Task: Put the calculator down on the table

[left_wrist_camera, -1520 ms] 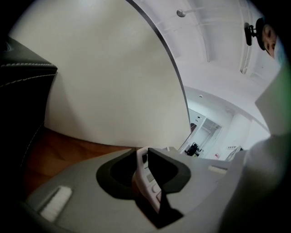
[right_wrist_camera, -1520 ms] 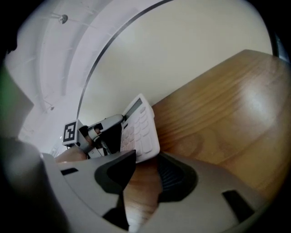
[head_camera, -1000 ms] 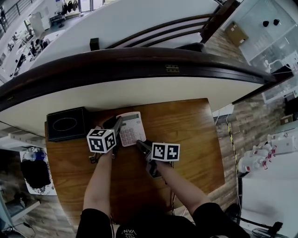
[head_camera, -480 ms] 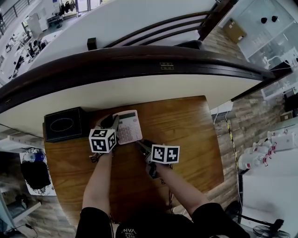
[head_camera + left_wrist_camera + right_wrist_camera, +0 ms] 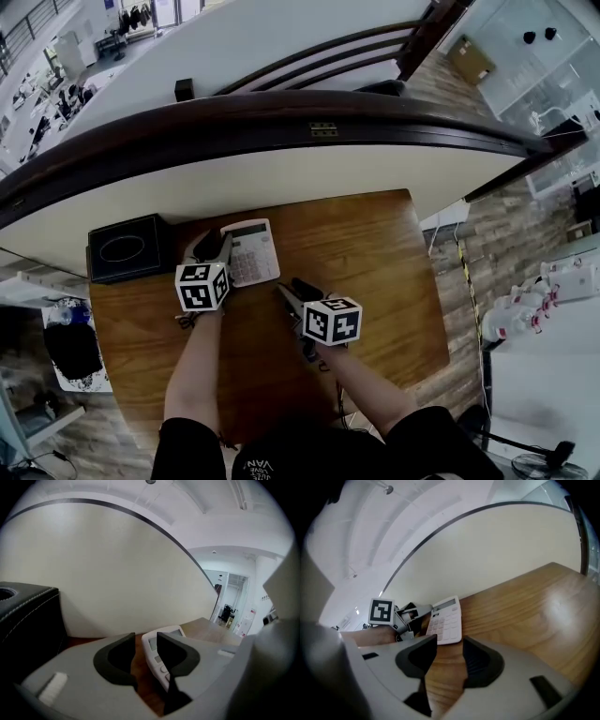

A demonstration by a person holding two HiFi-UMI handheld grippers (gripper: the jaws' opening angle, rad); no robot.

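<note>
The white calculator (image 5: 251,251) lies flat on the brown wooden table (image 5: 375,272), near its far edge. My left gripper (image 5: 214,246) is at the calculator's left edge. Its jaws are opening, and in the left gripper view the edge of the calculator (image 5: 153,654) still sits between them with a gap beside the left jaw. My right gripper (image 5: 291,289) hangs open over bare wood, a short way in front of the calculator (image 5: 446,620), with nothing between its jaws. The right gripper view also shows the left gripper (image 5: 410,616) at the calculator's side.
A black tissue box (image 5: 127,248) stands at the table's far left corner, close to my left gripper. A curved white wall with a dark rail (image 5: 281,122) borders the table's far side. The table's right edge drops to the floor (image 5: 497,253).
The left jaws have spread apart around the calculator's edge. The right gripper has lifted, rolled and drawn back from the calculator. The calculator stays flat on the table.
</note>
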